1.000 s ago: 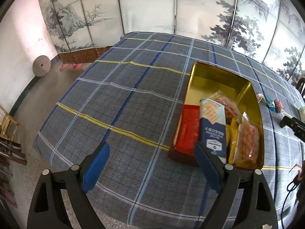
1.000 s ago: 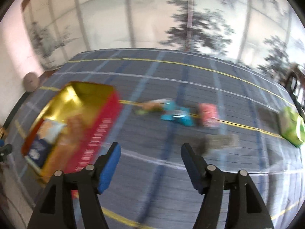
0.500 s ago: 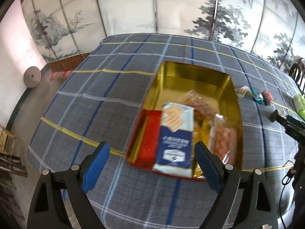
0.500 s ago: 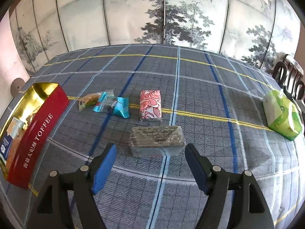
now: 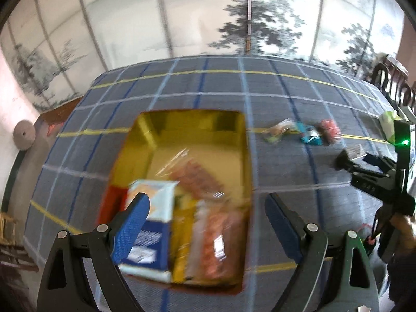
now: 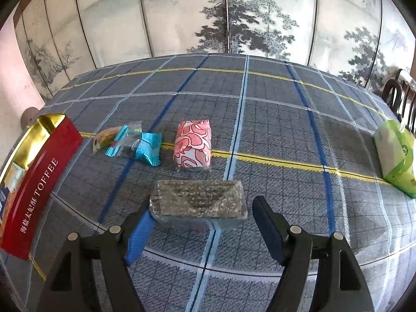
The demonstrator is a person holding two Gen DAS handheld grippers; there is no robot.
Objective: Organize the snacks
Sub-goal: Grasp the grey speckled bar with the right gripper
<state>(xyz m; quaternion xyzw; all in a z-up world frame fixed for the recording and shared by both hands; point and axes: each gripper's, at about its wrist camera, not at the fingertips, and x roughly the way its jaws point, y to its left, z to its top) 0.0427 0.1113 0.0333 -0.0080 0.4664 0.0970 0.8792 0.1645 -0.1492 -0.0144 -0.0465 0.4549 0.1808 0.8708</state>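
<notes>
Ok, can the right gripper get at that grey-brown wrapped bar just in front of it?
Probably yes. The right gripper is open, and the grey-brown bar lies flat on the tablecloth straight ahead between its fingers. Nothing stands between; the pink packet sits behind it.

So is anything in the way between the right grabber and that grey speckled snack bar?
Nothing visible. The right gripper hangs open right at the grey speckled bar, with only bare tablecloth around. The pink packet lies beyond the bar.
</notes>
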